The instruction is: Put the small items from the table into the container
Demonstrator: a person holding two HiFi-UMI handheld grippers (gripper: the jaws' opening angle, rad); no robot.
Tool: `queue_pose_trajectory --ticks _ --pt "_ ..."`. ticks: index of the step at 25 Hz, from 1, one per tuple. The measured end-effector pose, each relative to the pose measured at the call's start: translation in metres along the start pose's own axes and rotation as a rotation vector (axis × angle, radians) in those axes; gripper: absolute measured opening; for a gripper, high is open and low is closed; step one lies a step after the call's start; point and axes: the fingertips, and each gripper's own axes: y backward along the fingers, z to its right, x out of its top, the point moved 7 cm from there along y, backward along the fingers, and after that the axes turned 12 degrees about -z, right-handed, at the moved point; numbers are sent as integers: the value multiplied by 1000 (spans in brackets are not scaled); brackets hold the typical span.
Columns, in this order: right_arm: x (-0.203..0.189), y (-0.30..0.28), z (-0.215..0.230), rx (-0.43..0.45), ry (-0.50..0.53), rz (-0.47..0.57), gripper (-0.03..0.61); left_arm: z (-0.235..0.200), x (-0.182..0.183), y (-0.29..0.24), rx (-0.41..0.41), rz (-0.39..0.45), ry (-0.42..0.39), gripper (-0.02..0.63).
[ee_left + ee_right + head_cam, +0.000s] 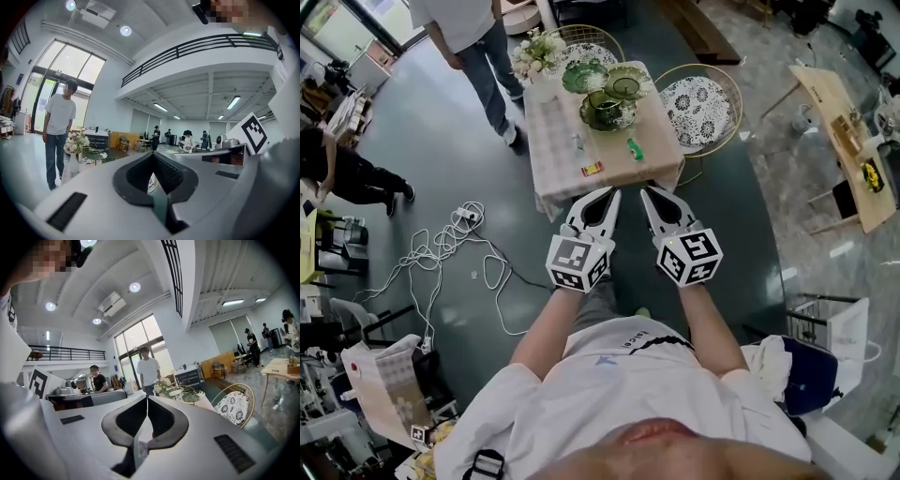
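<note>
"Who is over by the far side?"
"A person in a white T-shirt (473, 42), standing near a bunch of pale flowers (534, 54)."
"And on the floor?"
"White cables (431, 251) lie tangled at the left. A round chair (701, 108) with a patterned cushion stands at the right, a wooden desk (842, 141) well apart."
</note>
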Motion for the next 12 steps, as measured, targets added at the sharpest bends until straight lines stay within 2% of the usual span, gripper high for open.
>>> queue_pose_trajectory --ticks 6,12 --pt "23 -72 14 -39 -16 -14 15 -66 8 -42 -48 -12 -31 6" --pt "41 -125 37 -114 -42 -22 17 -123 15 -82 -103 -29 -37 6"
